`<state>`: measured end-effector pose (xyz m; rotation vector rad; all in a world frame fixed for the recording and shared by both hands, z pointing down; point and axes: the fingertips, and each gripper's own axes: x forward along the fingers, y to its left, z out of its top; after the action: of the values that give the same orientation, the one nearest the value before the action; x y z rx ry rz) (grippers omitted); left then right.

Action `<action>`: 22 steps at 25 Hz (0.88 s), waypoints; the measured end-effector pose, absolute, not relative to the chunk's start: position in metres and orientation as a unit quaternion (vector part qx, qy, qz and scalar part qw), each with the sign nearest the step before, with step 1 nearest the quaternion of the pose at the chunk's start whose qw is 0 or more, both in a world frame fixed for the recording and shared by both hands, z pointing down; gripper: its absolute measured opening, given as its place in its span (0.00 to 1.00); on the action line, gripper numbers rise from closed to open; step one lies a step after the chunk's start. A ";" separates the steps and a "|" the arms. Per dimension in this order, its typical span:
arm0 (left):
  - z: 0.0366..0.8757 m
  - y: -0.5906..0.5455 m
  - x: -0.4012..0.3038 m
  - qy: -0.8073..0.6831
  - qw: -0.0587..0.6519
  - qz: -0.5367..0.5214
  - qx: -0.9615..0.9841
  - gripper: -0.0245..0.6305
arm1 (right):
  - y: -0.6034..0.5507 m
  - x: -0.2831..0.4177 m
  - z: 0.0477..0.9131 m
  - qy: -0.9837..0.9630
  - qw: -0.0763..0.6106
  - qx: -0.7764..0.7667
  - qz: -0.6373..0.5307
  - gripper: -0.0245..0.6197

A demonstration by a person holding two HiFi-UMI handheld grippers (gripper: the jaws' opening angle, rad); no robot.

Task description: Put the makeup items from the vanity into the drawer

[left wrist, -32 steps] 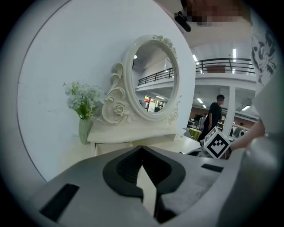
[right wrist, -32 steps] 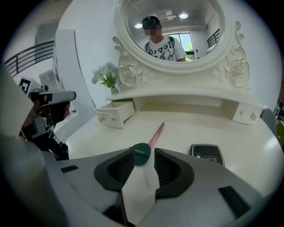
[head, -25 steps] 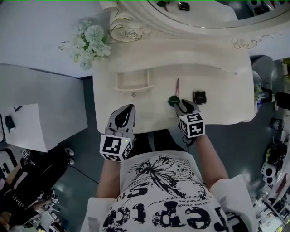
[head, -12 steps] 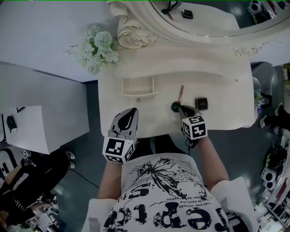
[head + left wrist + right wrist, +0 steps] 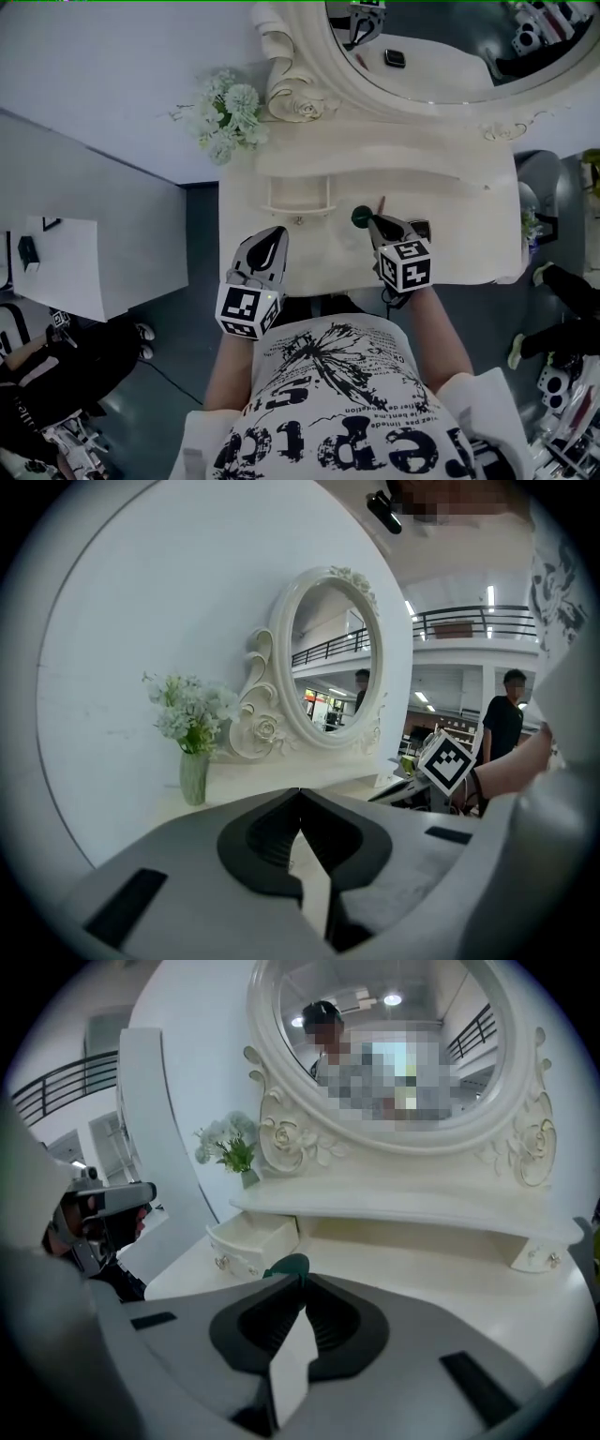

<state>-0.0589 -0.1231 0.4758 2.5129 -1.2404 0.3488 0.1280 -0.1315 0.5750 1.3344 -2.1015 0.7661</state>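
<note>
On the white vanity top (image 5: 469, 239) my right gripper (image 5: 371, 222) is shut, and a green round-ended makeup item (image 5: 358, 217) sticks out at its tips. In the right gripper view the green item (image 5: 286, 1265) shows just beyond the closed jaws of that gripper (image 5: 301, 1282). A thin pink-handled stick (image 5: 381, 203) lies right beside the jaws. A small black compact (image 5: 422, 226) sits partly hidden behind the gripper. The small drawer (image 5: 298, 195) stands pulled open to the left, also visible from the right gripper (image 5: 248, 1241). My left gripper (image 5: 267, 246) hovers shut and empty at the vanity's front edge.
A vase of pale flowers (image 5: 228, 117) stands at the vanity's back left corner, beside the ornate oval mirror (image 5: 422, 56). A raised shelf (image 5: 403, 1208) runs under the mirror. A person stands off to the right in the left gripper view (image 5: 506, 728).
My right gripper's jaws have come together at the green item. The head view has shifted, so the vanity sits lower and further right in the picture. The left gripper has barely moved.
</note>
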 end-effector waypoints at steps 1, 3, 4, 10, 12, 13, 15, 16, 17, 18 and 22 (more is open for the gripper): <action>0.472 -0.125 -0.063 -0.438 0.154 0.119 0.878 0.07 | -0.140 0.121 0.568 -0.784 0.260 0.491 0.276 0.09; 0.466 -0.126 -0.072 -0.446 0.149 0.115 0.875 0.07 | -0.152 0.106 0.557 -0.794 0.254 0.486 0.263 0.09; 0.463 -0.126 -0.078 -0.450 0.147 0.114 0.873 0.07 | -0.156 0.098 0.552 -0.797 0.253 0.483 0.258 0.09; 0.451 -0.127 -0.116 -0.485 0.139 0.103 0.857 0.07 | -0.184 0.044 0.539 -0.822 0.249 0.453 0.237 0.09; 0.450 -0.127 -0.128 -0.497 0.138 0.101 0.851 0.07 | -0.190 0.027 0.542 -0.828 0.255 0.441 0.235 0.10; 0.450 -0.126 -0.134 -0.502 0.139 0.101 0.848 0.07 | -0.192 0.020 0.544 -0.829 0.260 0.436 0.235 0.10; 0.451 -0.125 -0.143 -0.511 0.142 0.100 0.842 0.07 | -0.196 0.008 0.552 -0.829 0.270 0.427 0.239 0.10; 0.452 -0.124 -0.147 -0.514 0.143 0.100 0.840 0.07 | -0.196 0.004 0.557 -0.827 0.277 0.425 0.241 0.10; 0.453 -0.123 -0.150 -0.517 0.144 0.101 0.838 0.07 | -0.197 0.001 0.561 -0.824 0.283 0.425 0.243 0.10; 0.453 -0.122 -0.153 -0.519 0.145 0.101 0.836 0.07 | -0.198 -0.001 0.564 -0.821 0.289 0.427 0.244 0.10; 0.455 -0.123 -0.158 -0.521 0.149 0.100 0.834 0.07 | -0.196 -0.002 0.567 -0.819 0.292 0.430 0.244 0.30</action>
<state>-0.1581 -0.1230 0.4552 2.3991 -1.4982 0.2886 -0.0017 -0.1961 0.5668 1.1452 -2.1833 0.6505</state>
